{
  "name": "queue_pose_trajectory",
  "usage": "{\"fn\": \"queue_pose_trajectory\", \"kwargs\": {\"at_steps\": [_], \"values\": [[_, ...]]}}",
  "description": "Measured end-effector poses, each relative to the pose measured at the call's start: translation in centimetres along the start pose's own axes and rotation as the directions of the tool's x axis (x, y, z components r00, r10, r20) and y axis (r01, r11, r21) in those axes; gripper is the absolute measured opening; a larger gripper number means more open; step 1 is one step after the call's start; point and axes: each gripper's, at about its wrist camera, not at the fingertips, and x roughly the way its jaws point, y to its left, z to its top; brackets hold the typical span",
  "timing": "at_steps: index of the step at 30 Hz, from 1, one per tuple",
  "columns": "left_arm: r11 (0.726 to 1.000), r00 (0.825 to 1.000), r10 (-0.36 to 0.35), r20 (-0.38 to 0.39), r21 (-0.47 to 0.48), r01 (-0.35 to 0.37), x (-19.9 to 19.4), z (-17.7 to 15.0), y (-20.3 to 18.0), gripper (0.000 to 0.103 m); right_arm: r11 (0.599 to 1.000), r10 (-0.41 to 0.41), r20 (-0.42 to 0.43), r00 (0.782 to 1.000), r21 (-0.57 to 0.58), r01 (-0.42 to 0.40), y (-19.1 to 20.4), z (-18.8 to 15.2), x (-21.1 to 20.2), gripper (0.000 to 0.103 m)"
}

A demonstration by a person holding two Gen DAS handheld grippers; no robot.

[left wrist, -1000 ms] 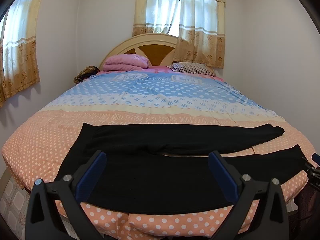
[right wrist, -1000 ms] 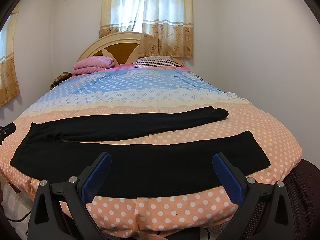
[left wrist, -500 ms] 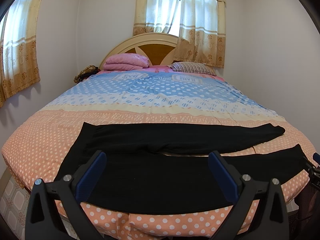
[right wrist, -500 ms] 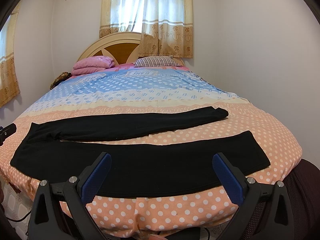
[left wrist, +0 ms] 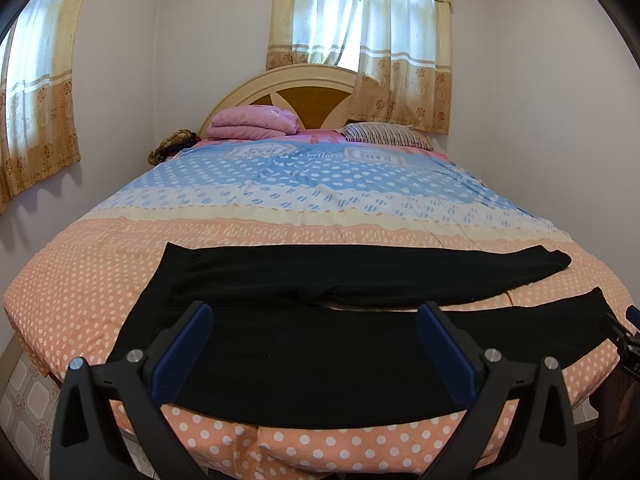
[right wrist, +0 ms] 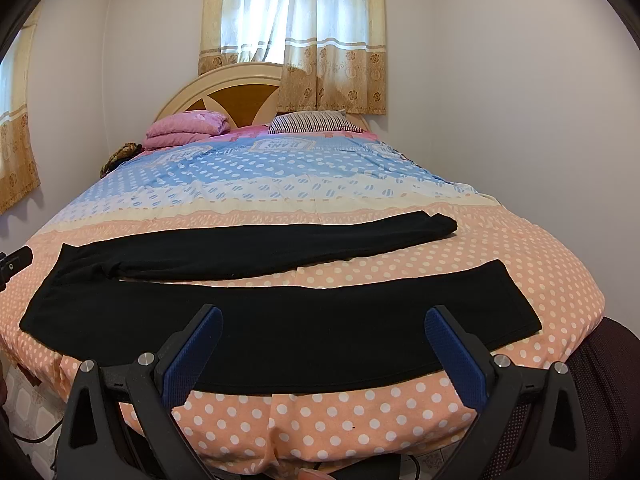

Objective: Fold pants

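While both grippers hang short of the mattress, black pants (left wrist: 320,360) (right wrist: 280,332) lie spread flat across the foot of the bed (left wrist: 80,288) (right wrist: 520,248), waistband toward the person's left and cuffs toward the right. One leg runs along the near edge; the other angles away toward the headboard, so a wedge of polka-dot cover shows between them (widest at the cuffs). The fabric rests on the peach, white-dotted band of the bedspread, its near hem just above where the cover drops over the edge.

The left gripper (left wrist: 316,320) has its blue-padded fingers spread wide, pinching nothing, aimed at the seat and upper near leg. The right gripper (right wrist: 324,324) is likewise wide apart and empty, aimed at the near leg's middle.

Farther up, the bedspread turns cream, then blue with white dots. A folded pink blanket (left wrist: 254,123) (right wrist: 186,128) and a striped pillow (left wrist: 386,135) (right wrist: 314,121) sit at the arched wooden headboard (left wrist: 312,92) (right wrist: 236,88). Patterned beige curtains (left wrist: 360,40) (right wrist: 296,40) cover the window behind, and white walls close in the room.
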Motion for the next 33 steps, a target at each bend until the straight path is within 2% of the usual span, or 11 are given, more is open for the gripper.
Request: {"fn": "queue_pose_trajectory", "kwargs": {"at_steps": [9,16,21,26,30,33], "values": [[1.000,1.000,0.012,-0.017,0.022,-0.011,1.5,-0.4,0.2,0.103,1.000,-0.001,-0.020,1.000,-0.002,0.001,-0.4,0.0,1.1,0.102],[0.994,0.995,0.085,-0.061,0.080,-0.080,5.8,0.4,3.4,0.103,1.000,0.013,-0.030,0.999,0.004,-0.013,-2.6,1.0,3.7,0.102],[0.981,0.979,0.176,-0.099,0.098,-0.166,9.7,1.5,7.5,0.103,1.000,0.007,-0.059,0.998,-0.004,-0.007,-4.5,2.6,7.0,0.102],[0.962,0.956,0.272,-0.107,0.069,-0.265,13.2,3.3,13.0,0.103,1.000,0.013,-0.110,0.994,-0.012,-0.015,-6.8,5.0,11.1,0.102],[0.951,0.938,0.308,-0.157,0.059,-0.302,16.4,4.2,16.4,0.103,1.000,-0.007,-0.151,0.989,0.012,0.009,-9.4,7.4,14.8,0.102],[0.947,0.925,0.321,-0.203,0.098,-0.307,18.6,4.3,17.2,0.103,0.998,0.011,-0.191,0.982,0.061,0.001,-11.0,8.6,17.3,0.102]]}}
